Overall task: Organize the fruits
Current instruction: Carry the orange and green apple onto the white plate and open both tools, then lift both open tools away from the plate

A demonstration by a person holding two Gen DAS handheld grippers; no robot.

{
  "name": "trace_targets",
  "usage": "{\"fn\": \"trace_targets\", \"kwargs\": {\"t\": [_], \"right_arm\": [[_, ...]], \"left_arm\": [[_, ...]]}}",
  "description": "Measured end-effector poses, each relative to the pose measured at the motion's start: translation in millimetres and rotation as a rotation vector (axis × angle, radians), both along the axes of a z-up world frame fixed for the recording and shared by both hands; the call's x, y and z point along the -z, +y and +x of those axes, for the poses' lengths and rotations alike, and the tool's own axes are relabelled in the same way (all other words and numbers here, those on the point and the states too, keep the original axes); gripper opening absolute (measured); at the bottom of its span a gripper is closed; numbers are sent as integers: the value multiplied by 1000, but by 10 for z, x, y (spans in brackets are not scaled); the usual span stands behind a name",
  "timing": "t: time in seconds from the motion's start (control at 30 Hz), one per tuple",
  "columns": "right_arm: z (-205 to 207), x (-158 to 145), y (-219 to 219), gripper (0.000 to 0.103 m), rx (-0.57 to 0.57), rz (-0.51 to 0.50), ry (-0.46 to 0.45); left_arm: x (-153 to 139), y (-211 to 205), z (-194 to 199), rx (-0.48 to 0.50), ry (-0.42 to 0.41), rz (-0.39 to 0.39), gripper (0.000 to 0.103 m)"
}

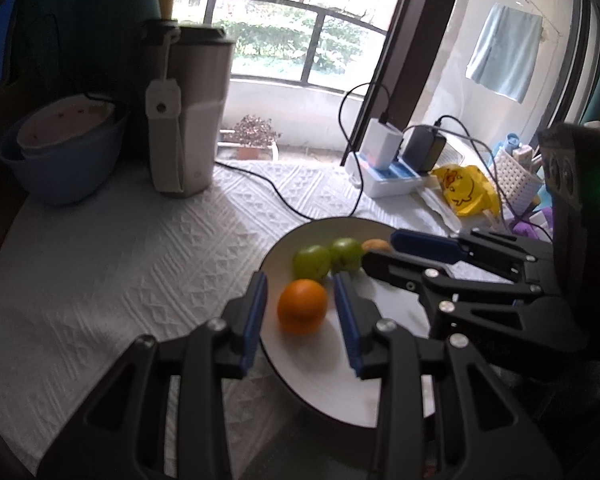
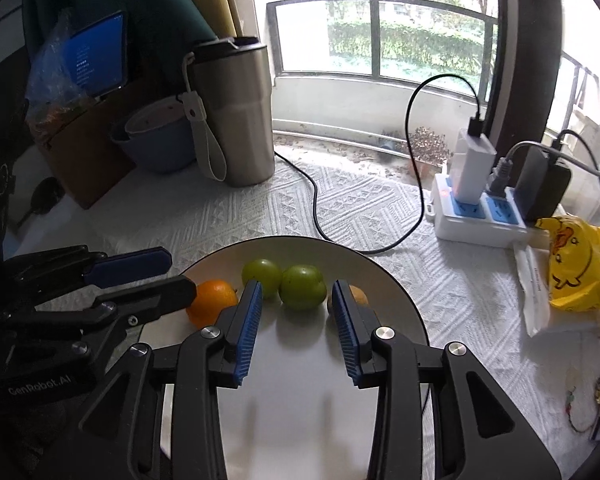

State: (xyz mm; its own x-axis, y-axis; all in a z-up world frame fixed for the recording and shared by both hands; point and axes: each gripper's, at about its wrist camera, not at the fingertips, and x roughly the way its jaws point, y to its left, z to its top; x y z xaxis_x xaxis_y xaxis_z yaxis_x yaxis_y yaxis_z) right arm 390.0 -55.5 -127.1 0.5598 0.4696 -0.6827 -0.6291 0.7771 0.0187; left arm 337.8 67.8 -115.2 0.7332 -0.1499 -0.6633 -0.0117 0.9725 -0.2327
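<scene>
A white plate (image 1: 320, 384) with a dark rim sits on the white cloth and holds an orange (image 1: 302, 306), two green fruits (image 1: 311, 261) (image 1: 346, 254) and a small brownish fruit (image 1: 376, 245). My left gripper (image 1: 300, 284) is open, its blue pads either side of the orange without touching it. My right gripper (image 2: 296, 292) is open over the plate (image 2: 300, 380), straddling the nearer green fruit (image 2: 303, 287). The other green fruit (image 2: 261, 273), the orange (image 2: 210, 302) and the brownish fruit (image 2: 360, 296) lie beside it. Each gripper shows in the other's view (image 1: 380, 248) (image 2: 180, 276).
A steel tumbler (image 2: 236, 116) with a strap and stacked bowls (image 2: 156, 136) stand at the back left. A power strip (image 2: 480, 216) with chargers and black cables lies at the back right. A yellow duck bag (image 2: 580, 268) sits at the right. A white basket (image 1: 516, 176) stands beyond it.
</scene>
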Motion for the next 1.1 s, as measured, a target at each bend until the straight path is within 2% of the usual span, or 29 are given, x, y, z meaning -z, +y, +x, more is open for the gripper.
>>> {"fn": "trace_targets", "kwargs": {"t": [0.57, 1.1], "right_arm": [[-669, -382, -247, 38, 29, 30, -78], [-1228, -556, -532, 38, 56, 56, -122]], "left_arm": [[-436, -161, -628, -18, -78, 5, 44], [-585, -348, -1146, -10, -111, 16, 44]]}}
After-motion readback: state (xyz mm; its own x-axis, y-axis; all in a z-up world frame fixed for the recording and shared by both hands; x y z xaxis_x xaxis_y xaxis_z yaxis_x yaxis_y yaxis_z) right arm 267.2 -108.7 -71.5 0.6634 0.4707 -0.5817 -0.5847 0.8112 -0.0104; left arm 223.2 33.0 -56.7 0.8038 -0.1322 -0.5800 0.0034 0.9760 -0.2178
